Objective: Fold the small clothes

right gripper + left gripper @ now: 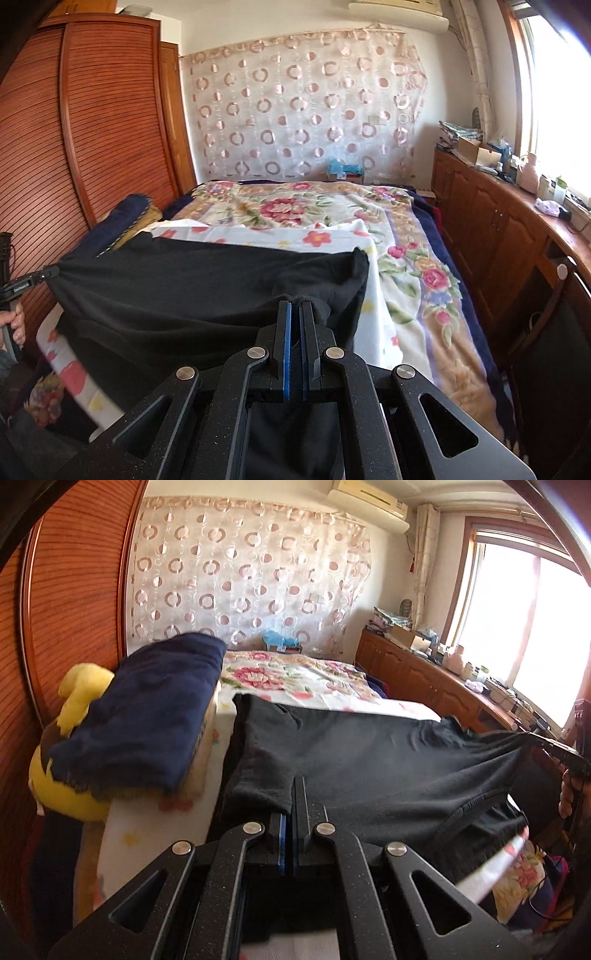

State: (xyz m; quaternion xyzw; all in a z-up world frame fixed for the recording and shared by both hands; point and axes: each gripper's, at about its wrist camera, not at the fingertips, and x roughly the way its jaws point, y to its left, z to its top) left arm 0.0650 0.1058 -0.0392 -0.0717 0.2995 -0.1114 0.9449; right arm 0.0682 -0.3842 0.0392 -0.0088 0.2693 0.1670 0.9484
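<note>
Both claws, left (295, 794) and right (295, 314), pinch black garment (369, 760) edges.

Bed (424, 280) under floral blanket (295, 206), white sheet (258, 236)

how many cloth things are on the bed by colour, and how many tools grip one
black garment: 1
navy blanket, folded: 1
floral covers: 2, a blanket and a white sheet
tools gripping the garment: 2, left tool and right tool
total: 4 cloth things, 2 tools
</note>
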